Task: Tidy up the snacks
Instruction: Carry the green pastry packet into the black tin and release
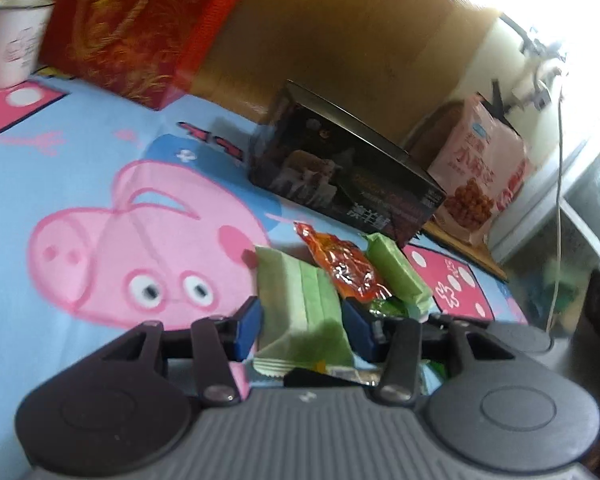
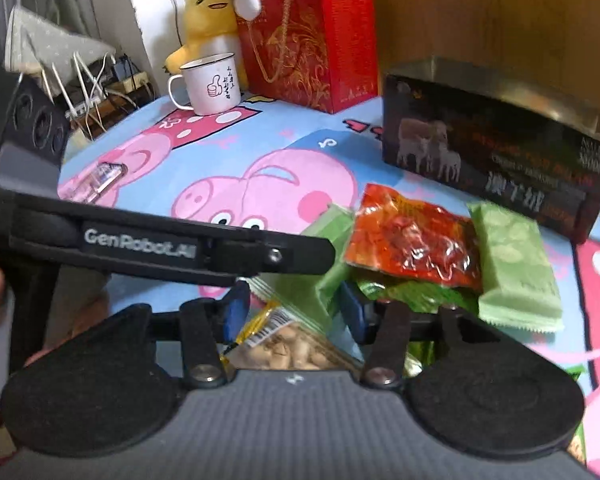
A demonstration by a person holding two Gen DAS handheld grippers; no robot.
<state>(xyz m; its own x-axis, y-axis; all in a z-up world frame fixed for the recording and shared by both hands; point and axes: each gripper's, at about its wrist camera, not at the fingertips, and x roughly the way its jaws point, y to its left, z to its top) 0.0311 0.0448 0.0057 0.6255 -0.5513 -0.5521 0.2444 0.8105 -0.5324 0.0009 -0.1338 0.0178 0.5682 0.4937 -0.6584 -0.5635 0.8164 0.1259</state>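
The left gripper (image 1: 302,328) is closing its blue pads on a pale green wafer packet (image 1: 300,300), which is standing tilted between them, its crimped end pointing back toward the camera. The right gripper (image 2: 290,312) is hanging with its jaws partly apart over the near edge of the snack heap; a green wrapper and a clear bag of nuts (image 2: 280,344) are lying between and below its pads, but whether the pads are pressing on either cannot be told. The snacks are lying in a loose pile on a blue tablecloth (image 1: 80,168) printed with pink cartoon pigs: a crinkled orange-red sachet (image 2: 414,242) is resting on top, a second pale green packet (image 2: 516,264) is lying just beside it, and darker green wrappers are showing underneath. Seen from the right wrist, the left gripper's black body is crossing the picture in front of the pile, and part of a hand is showing at the left edge. Behind the pile a dark box (image 2: 496,152) with sheep printed on it is standing near a wooden wall. Farther back a red gift box (image 2: 312,40) with gold patterning is standing beside a white enamel mug (image 2: 210,84) and a yellow plush toy (image 2: 208,16). In the left wrist view a pink snack bag (image 1: 480,176) is leaning beyond the dark box.
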